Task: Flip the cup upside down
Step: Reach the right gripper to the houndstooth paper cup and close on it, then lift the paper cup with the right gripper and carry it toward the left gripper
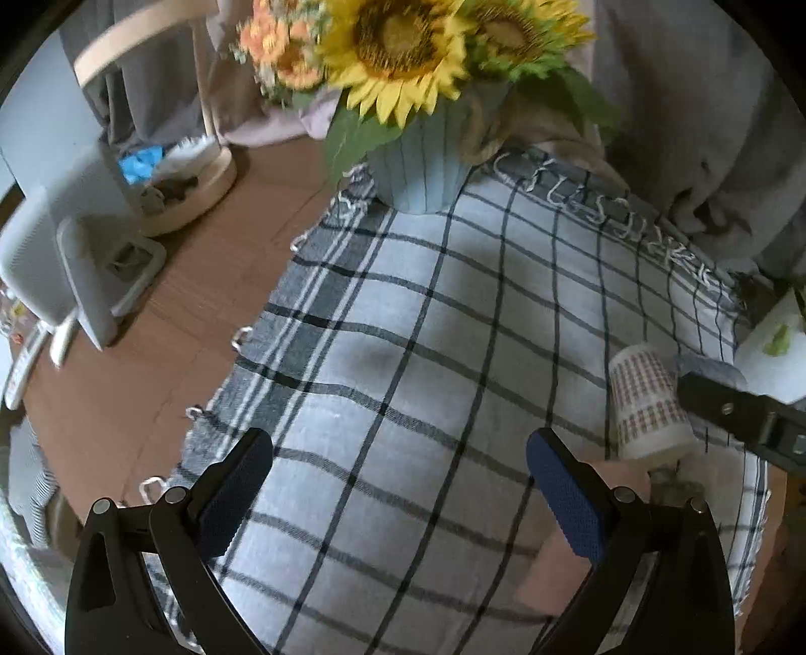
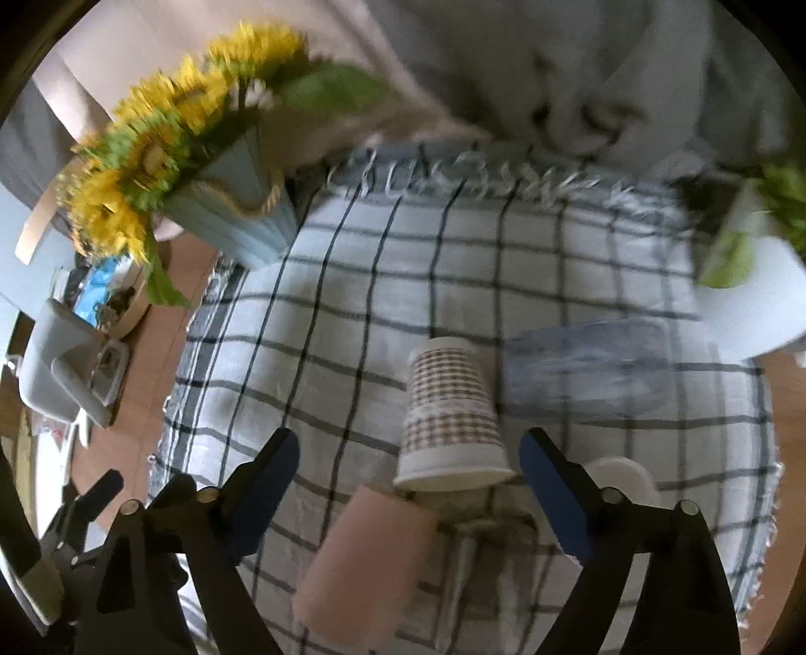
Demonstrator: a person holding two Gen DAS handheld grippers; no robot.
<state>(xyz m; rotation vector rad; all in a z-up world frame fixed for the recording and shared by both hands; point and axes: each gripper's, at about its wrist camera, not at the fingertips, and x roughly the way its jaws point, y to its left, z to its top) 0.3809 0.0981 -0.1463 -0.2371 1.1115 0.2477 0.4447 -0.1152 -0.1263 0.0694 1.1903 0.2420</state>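
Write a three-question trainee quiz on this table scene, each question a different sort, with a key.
1. True or false: the patterned paper cup stands with its wide rim down on the checked cloth.
2. Multiple choice: the right hand-held gripper is (A) shut on the cup, (B) open with nothing between its fingers, (C) out of view.
3. Fill in: the flowers in the light blue vase are mostly ____.

Key:
1. True; the narrow base points up.
2. B; the cup sits just ahead of the fingertips, ungripped. The left hand-held gripper is open too.
3. Sunflowers.
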